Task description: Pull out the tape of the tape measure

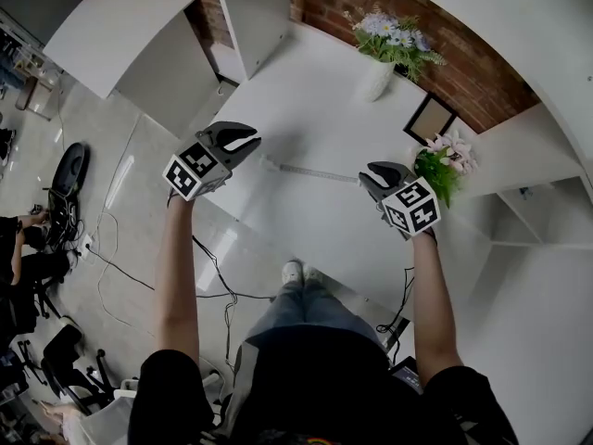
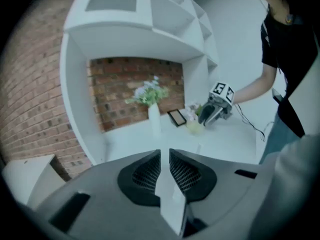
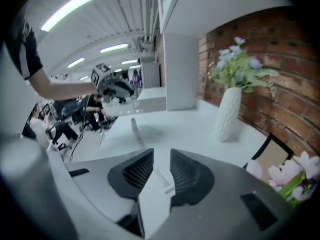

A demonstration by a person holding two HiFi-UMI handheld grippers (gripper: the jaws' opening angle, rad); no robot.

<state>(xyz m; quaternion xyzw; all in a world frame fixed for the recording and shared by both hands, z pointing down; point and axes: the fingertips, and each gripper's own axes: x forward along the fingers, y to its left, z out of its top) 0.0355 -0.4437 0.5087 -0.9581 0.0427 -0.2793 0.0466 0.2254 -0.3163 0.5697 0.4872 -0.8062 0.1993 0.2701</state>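
Observation:
A thin pale tape (image 1: 310, 171) runs straight between my two grippers above the white desk (image 1: 306, 109). My left gripper (image 1: 252, 142) is at its left end; in the left gripper view (image 2: 165, 156) the pads sit close on a white flat piece, the tape measure (image 2: 171, 196). My right gripper (image 1: 369, 176) is at the tape's right end. In the right gripper view (image 3: 161, 159) the marked tape end (image 3: 161, 178) lies between the pads, and the tape (image 3: 136, 132) runs on toward the left gripper (image 3: 114, 86). The right gripper (image 2: 216, 109) shows across the desk.
A white vase of flowers (image 1: 375, 77) stands at the back of the desk by the brick wall. A dark picture frame (image 1: 429, 117) and a pot of pink flowers (image 1: 445, 165) stand near my right gripper. Cables (image 1: 139, 276) lie on the floor below the desk edge.

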